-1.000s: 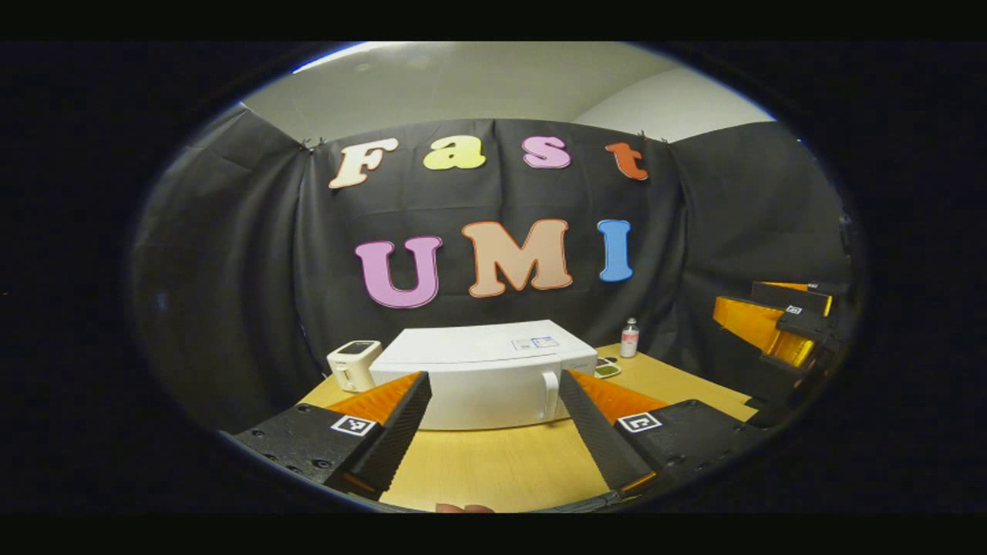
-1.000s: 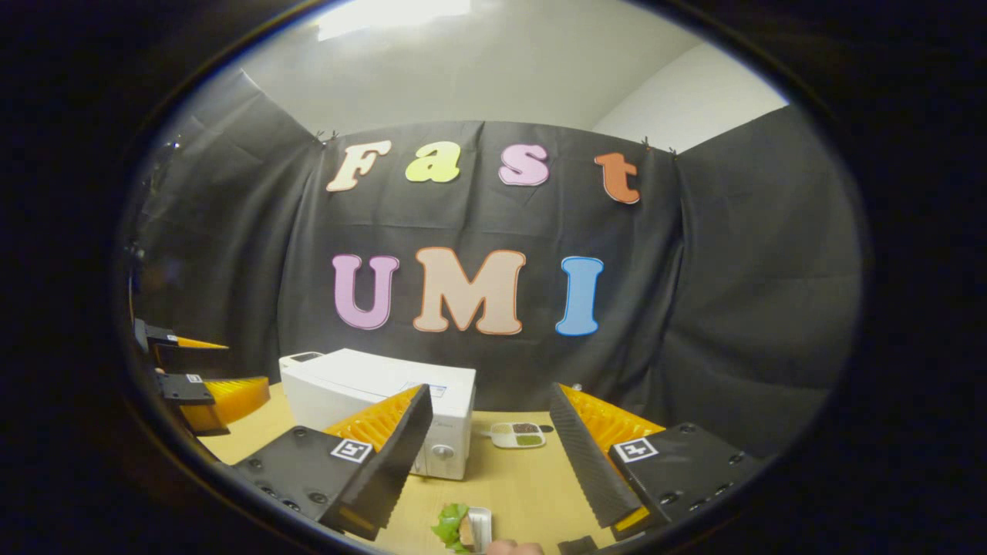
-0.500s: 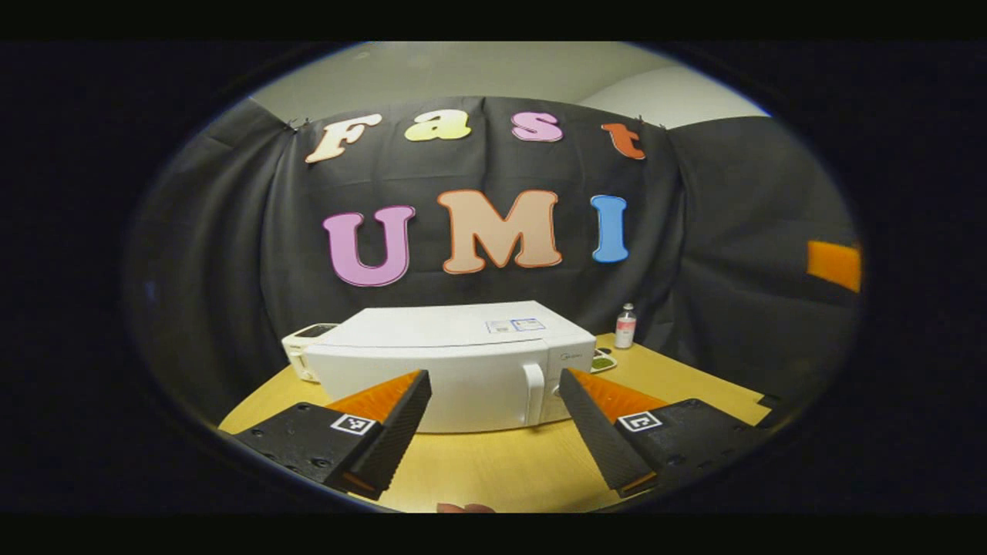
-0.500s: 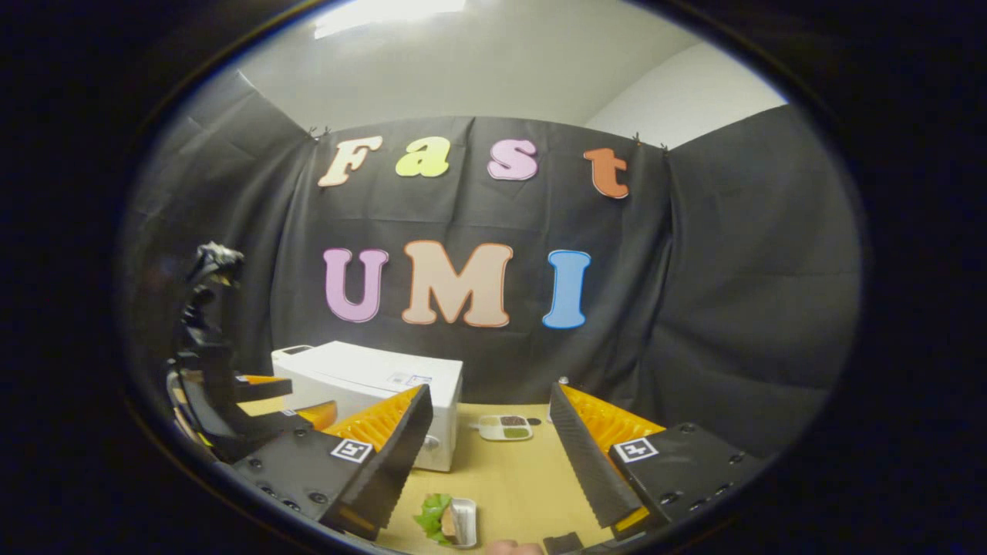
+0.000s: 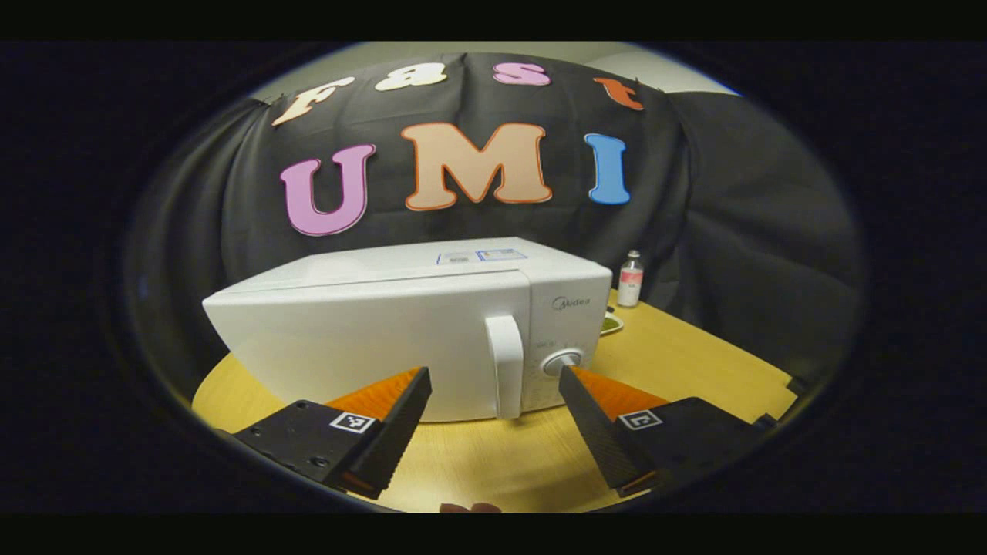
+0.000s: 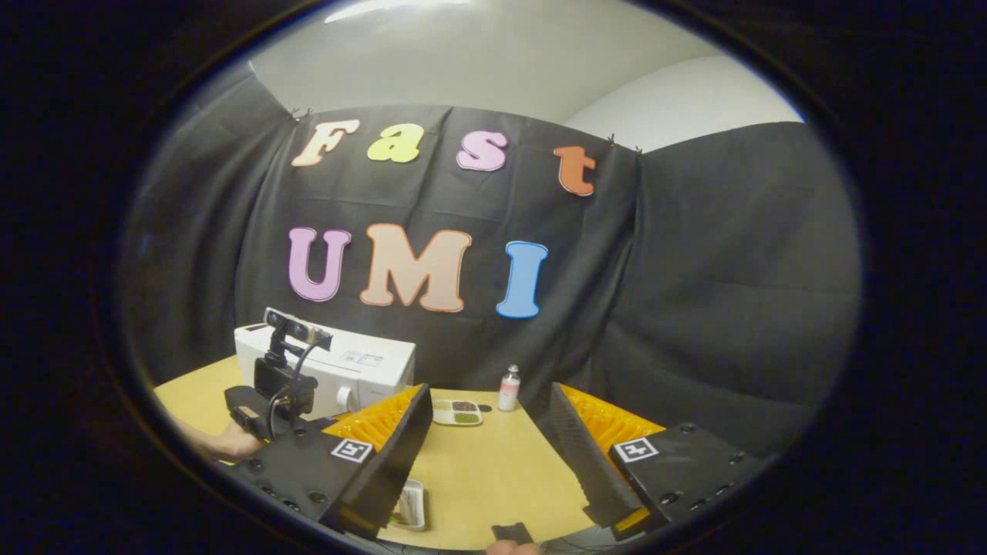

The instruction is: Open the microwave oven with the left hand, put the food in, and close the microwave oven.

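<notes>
1. The microwave oven (image 5: 385,339) has a smooth white shell with a soft sheen, painted metal or plastic by its look; its door handle (image 5: 505,375) is glossy white plastic, and the dial (image 5: 561,361) beside it has a silvery, metallic shine.
2. The tabletop (image 5: 678,370) looks like pale wood or wood laminate, smooth with faint grain, satin under the light.
3. The booth wall (image 6: 732,293) is matt black cloth, creased and folded.
4. The left gripper (image 5: 493,420) has matt, hard plastic bodies; the inner faces of its fingers (image 5: 401,432) are finely ribbed.
5. The small bottle (image 5: 631,279) is clear plastic with a paper label.
</notes>
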`<control>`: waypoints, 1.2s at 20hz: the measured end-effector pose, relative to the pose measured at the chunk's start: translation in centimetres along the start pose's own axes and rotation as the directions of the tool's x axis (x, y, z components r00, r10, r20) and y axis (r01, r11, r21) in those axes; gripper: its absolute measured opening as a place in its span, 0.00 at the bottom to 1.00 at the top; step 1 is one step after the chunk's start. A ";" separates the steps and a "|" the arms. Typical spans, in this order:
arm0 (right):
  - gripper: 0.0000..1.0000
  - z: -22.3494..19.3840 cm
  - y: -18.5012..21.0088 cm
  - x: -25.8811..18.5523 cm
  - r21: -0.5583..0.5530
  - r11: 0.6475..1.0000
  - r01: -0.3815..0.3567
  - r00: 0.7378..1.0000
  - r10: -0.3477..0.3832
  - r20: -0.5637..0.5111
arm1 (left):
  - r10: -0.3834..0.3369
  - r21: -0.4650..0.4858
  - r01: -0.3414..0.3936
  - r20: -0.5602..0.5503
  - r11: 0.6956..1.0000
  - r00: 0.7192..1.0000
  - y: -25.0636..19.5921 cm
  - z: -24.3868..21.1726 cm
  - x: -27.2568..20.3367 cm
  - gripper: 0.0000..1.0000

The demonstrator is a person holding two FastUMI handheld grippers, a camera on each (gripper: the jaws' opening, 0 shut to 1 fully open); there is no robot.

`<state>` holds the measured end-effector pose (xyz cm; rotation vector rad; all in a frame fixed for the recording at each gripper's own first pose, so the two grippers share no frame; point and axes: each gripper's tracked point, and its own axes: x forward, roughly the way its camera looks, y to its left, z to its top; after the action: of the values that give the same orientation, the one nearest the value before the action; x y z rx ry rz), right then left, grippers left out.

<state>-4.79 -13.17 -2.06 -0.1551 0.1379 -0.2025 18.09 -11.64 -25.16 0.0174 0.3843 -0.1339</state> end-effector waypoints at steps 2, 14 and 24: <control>0.96 -0.3 -0.8 -0.3 -0.010 1.000 0.020 1.000 -0.020 -0.008 | 0.004 -0.018 -0.004 -0.019 1.000 1.000 -0.1 -0.7 1.2 0.99; 0.97 -1.1 -1.4 -0.4 -0.029 0.999 0.028 0.999 -0.029 -0.027 | -0.035 0.008 0.035 -0.017 0.999 0.999 -1.2 -1.2 3.6 0.19; 0.97 -0.6 -0.3 0.1 -0.003 1.000 0.005 1.000 -0.005 -0.007 | -0.125 -0.047 0.122 -0.070 0.991 0.990 -1.6 -2.6 1.3 0.01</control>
<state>-4.85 -13.60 -2.62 -0.1579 0.1448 -0.2077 18.09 -13.31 -28.03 -0.0439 0.4609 -0.2483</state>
